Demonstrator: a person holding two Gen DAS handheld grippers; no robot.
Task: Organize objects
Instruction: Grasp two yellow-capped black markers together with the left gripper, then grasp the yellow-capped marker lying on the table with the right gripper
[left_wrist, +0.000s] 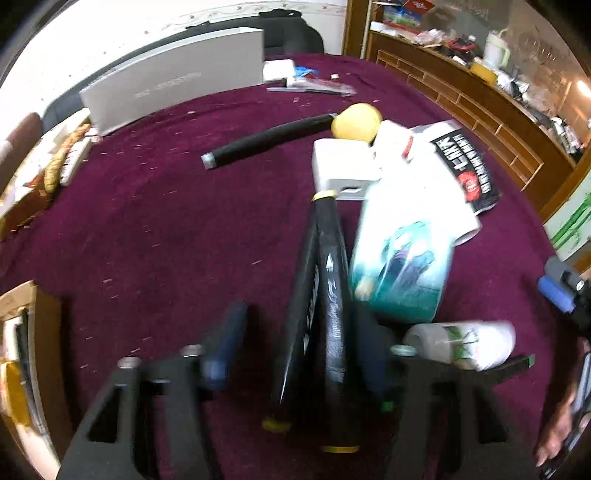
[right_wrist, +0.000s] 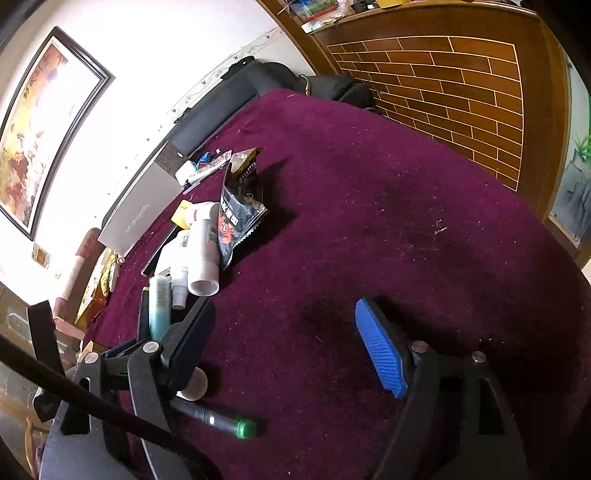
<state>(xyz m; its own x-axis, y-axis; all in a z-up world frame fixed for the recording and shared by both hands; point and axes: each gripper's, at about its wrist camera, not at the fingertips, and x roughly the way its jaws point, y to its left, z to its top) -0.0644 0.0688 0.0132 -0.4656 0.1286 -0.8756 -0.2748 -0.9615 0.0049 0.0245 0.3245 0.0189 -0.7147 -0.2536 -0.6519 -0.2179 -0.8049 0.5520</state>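
Maroon bench (left_wrist: 147, 229), clutter pile at mid-right. Two black tubes (left_wrist: 332, 295) lie side by side, long axis running straight away from the left tongs (left_wrist: 299, 354), between its narrowed pads; actual grip unclear. Right tongs (right_wrist: 284, 347) wide open, empty, farther away.

The cloth (right_wrist: 369, 206) was deep purple. The ball (left_wrist: 356, 122) was pale yellow, the pens (left_wrist: 330, 295) black with yellow bands, the pads (right_wrist: 380, 354) ribbed blue.

Domestic room: bench under maroon cloth (right_wrist: 369, 206), framed painting (right_wrist: 40, 125) on white wall, cluttered wooden shelving (left_wrist: 480, 96), brick-pattern wood panel (right_wrist: 443, 92).
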